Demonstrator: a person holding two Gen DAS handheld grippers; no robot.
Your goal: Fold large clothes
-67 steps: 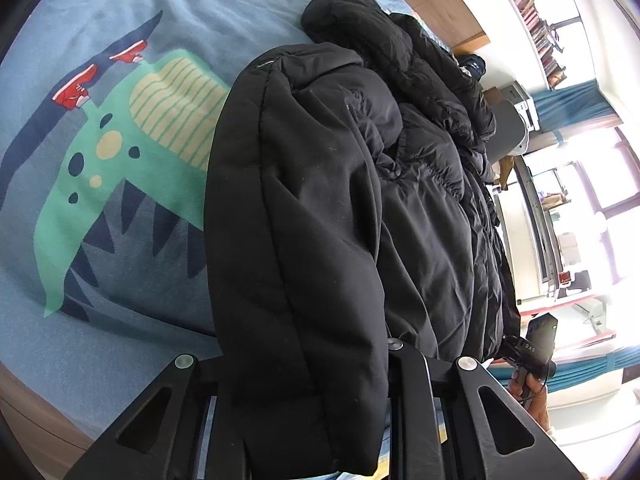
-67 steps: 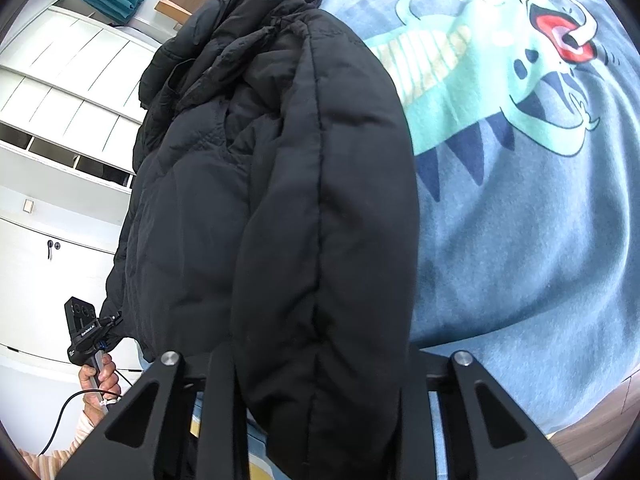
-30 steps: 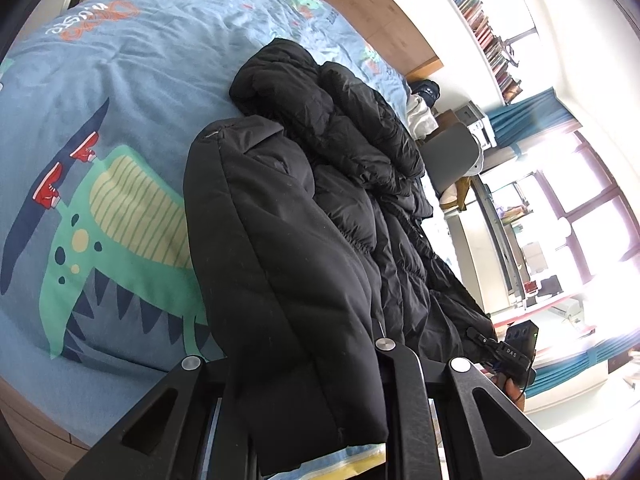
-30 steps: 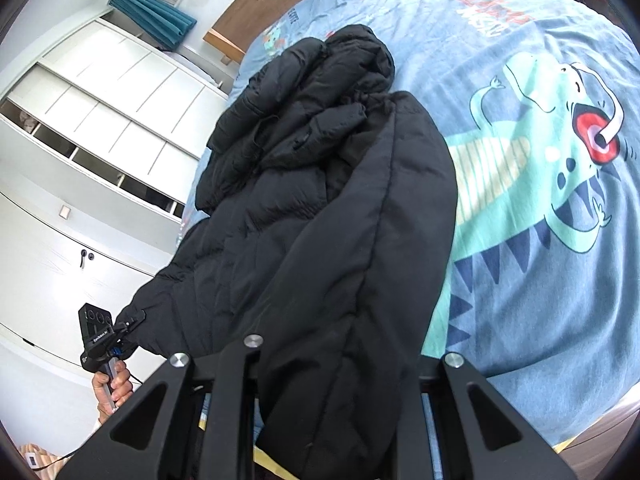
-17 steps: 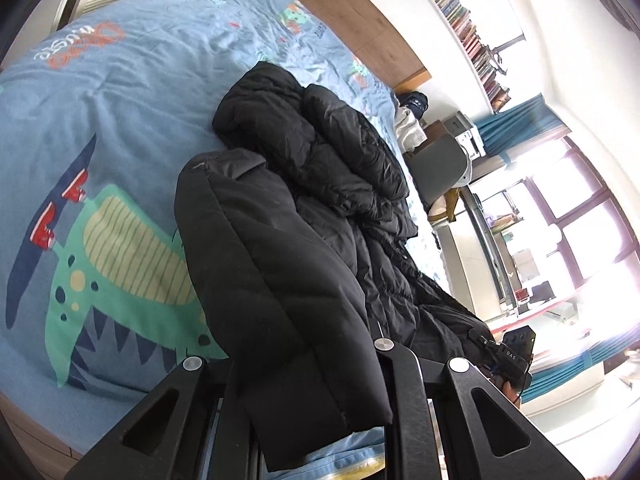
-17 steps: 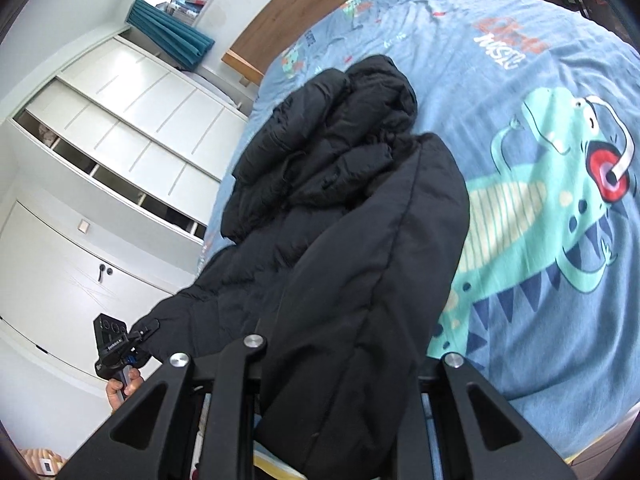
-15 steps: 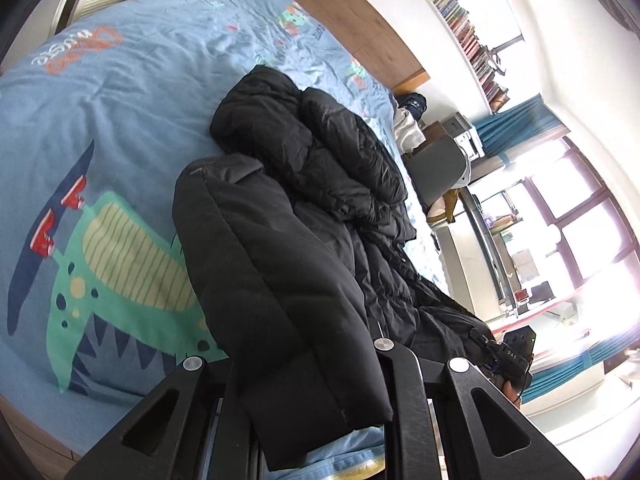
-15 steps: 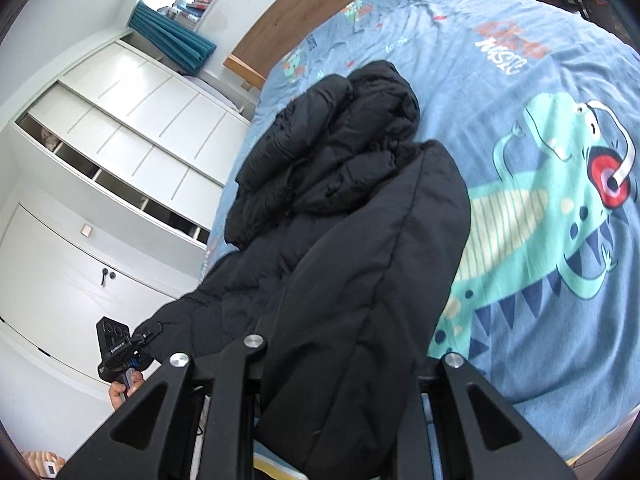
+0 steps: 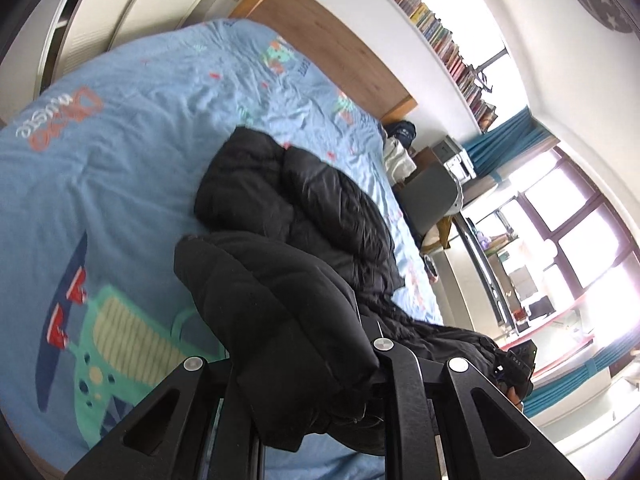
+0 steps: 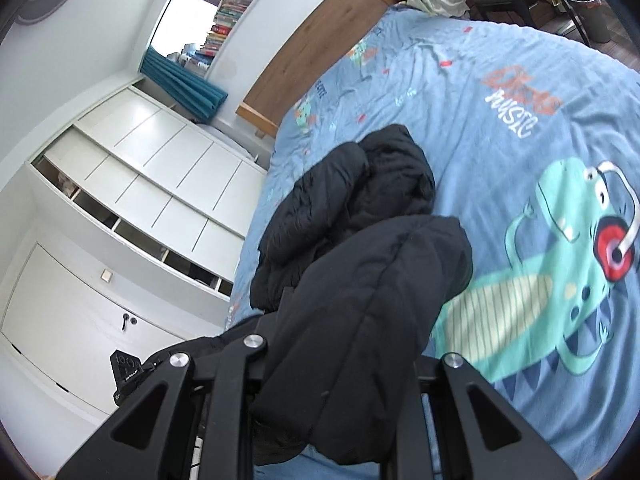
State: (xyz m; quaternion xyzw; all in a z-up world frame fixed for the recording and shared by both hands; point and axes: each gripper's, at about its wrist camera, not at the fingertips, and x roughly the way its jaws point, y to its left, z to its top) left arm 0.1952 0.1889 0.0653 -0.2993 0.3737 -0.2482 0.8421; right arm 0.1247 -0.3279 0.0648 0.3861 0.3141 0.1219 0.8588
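Squarely between both grippers' fingers [image 9: 394, 364], black jacket [image 9: 280, 320] folds.

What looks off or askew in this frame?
Nothing damaged or spilled. The black puffer jacket lies bunched and uneven on the dinosaur duvet, far end crumpled in a heap. Left gripper and right gripper each pinch a thick wad.

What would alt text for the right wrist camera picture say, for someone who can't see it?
A black puffer jacket is pinched in the right gripper in the foreground, its bulk trailing back over a blue dinosaur-print bedspread. White wardrobes stand at left, with a wooden headboard beyond the bed.
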